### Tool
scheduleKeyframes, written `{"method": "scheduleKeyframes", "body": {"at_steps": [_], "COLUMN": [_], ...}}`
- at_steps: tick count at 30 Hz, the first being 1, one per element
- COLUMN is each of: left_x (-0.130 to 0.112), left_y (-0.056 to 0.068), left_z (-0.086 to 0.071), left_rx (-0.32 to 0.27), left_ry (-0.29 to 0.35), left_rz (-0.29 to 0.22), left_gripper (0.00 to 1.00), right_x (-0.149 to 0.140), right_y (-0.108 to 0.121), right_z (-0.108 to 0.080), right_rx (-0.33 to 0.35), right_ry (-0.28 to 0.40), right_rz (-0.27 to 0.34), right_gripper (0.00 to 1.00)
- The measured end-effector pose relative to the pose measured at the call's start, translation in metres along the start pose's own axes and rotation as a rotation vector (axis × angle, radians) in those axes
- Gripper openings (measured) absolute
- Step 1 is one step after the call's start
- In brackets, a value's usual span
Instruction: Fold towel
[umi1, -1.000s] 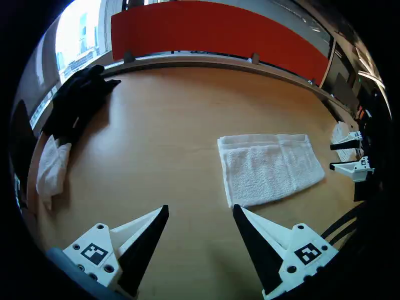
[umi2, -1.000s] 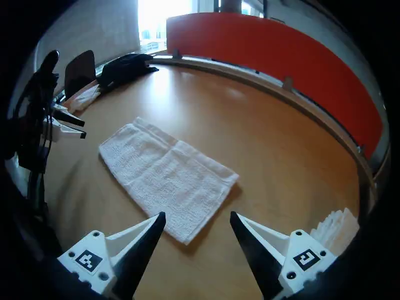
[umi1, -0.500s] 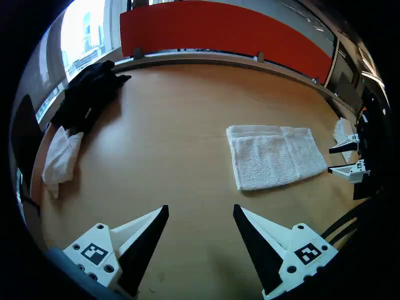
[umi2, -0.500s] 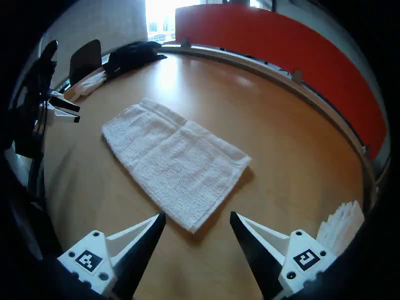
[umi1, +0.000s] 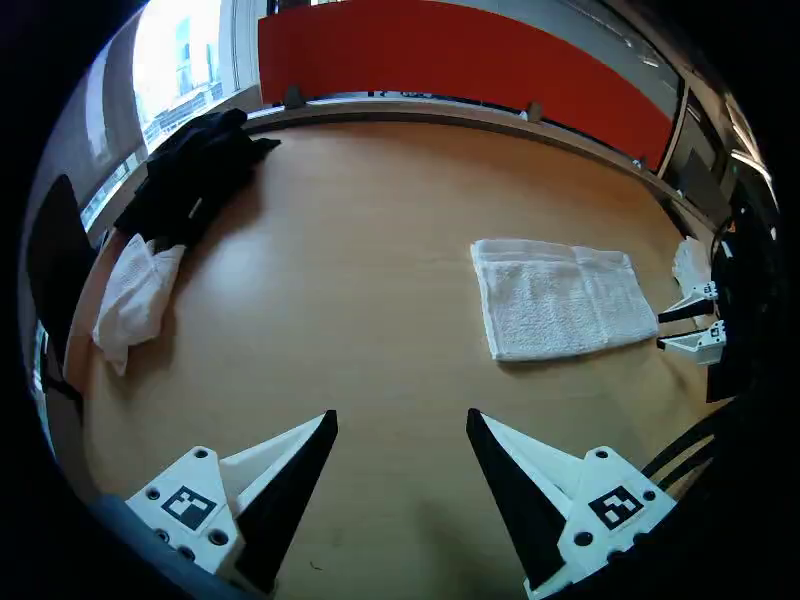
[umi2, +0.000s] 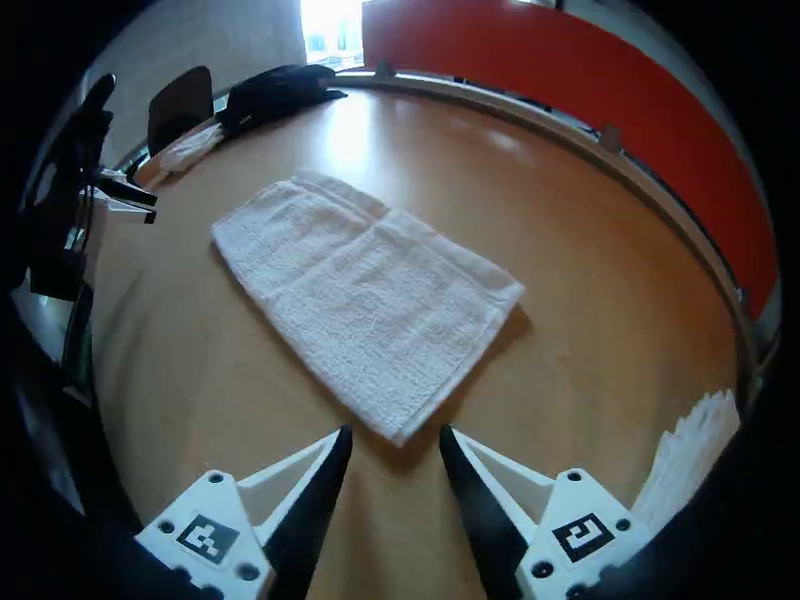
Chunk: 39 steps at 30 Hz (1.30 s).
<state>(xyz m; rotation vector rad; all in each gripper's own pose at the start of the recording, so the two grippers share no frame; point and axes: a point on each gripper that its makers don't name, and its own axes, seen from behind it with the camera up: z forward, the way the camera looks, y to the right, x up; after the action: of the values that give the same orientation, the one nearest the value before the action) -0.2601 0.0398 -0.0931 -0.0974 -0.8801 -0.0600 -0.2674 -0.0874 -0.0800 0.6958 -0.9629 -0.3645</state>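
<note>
– Fingers (umi2: 315, 490) of the right gripper (umi2: 394, 430) are set a narrow gap apart, nothing gripped. The near corner of the towel (umi2: 365, 295) is seen just ahead of the tips; contact can't be told tbh.

– Agreed. The left gripper (umi1: 400, 414) is spread wide over bare table (umi1: 330, 280), nothing held. The towel is laid flat mid-table, folded to a rectangle. Farther off, a black garment (umi1: 195, 175) is bunched by the edge, details hardly made out.
</note>
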Motion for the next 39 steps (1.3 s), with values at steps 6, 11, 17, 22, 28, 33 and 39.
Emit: {"method": "scheduleKeyframes", "body": {"at_steps": [6,11,17,22,28,33,39], "left_x": [-0.001,-0.003,-0.005,-0.007,-0.006,-0.004,-0.001], "left_y": [-0.005,-0.006,-0.007,-0.009,-0.010,-0.010,-0.010], "left_z": [-0.002,-0.004,-0.005,-0.005,-0.005,-0.004,-0.004], "left_rx": [0.005,0.005,0.005,0.007,0.007,0.007,0.005], "left_ry": [0.000,-0.002,-0.004,-0.006,-0.006,-0.006,-0.003], "left_rz": [0.009,-0.002,-0.005,-0.005,-0.004,-0.003,-0.001], "left_gripper": [0.96,0.96,0.96,0.96,0.96,0.96,0.96], "right_x": [-0.003,-0.004,-0.004,-0.003,-0.001,0.009,0.034], "right_y": [-0.001,0.001,0.005,0.006,0.005,0.006,0.011], "right_z": [0.002,0.004,0.004,0.003,0.002,-0.004,-0.023], "right_rx": [0.015,0.019,0.014,0.008,0.001,-0.014,-0.045], "right_ry": [-0.011,-0.016,-0.022,-0.022,-0.013,0.014,0.080], "right_rz": [-0.008,-0.015,-0.020,-0.014,-0.005,-0.008,-0.013], "right_gripper": [0.48,0.41,0.20,0.05,0.04,0.04,0.04]}}
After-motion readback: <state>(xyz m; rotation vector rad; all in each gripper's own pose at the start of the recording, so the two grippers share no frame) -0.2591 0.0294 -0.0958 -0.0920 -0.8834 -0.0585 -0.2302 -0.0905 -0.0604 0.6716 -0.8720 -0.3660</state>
